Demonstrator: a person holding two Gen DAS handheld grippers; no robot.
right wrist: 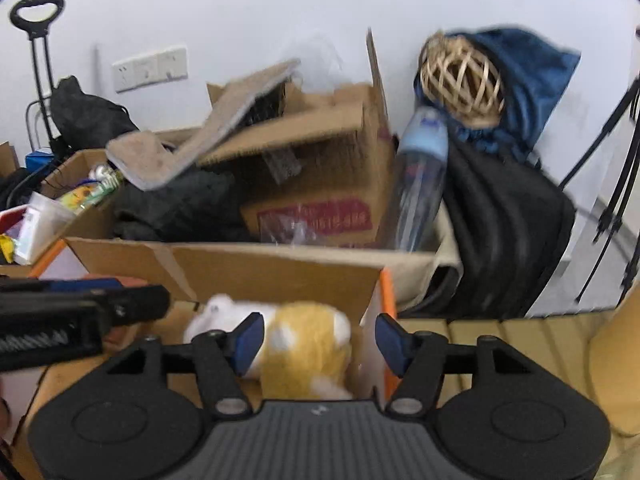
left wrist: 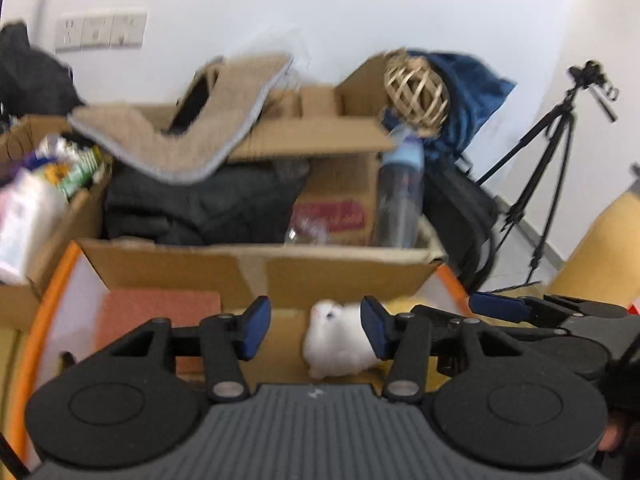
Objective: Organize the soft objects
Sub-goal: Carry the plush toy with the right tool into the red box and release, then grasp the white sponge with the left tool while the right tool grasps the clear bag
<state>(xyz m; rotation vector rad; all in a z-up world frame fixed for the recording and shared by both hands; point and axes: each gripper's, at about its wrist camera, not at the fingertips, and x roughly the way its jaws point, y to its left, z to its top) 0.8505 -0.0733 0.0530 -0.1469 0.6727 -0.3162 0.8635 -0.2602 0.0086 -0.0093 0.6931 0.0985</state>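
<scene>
Soft toys first: the white plush lies down in the near cardboard box, and right beside it, touching, is the yellow plush with white patches. Both sit low inside the box, against its right-hand side, where an orange-edged flap stands up.

Left gripper hangs over the box with its blue pads spread wide, nothing between them; the white plush shows in the gap, below. Right gripper is just as wide open, pads either side of the yellow plush but not pressing on it. The two tools are close, side by side.

Now the room: a plain white wall with a row of sockets, pale floor off to the right, and a black tripod standing there.

Clutter behind the box is heavy. A second cardboard box with red print leans open, a beige mat with a grey edge draped across it. Dark clothing is heaped underneath. A clear bottle with a blue label stands tilted at the right, a woven rattan ball above it resting on blue fabric. A folded black item slumps beside that. Far left, another carton holds packets, too blurred to read, and a trolley handle rises by the wall.
</scene>
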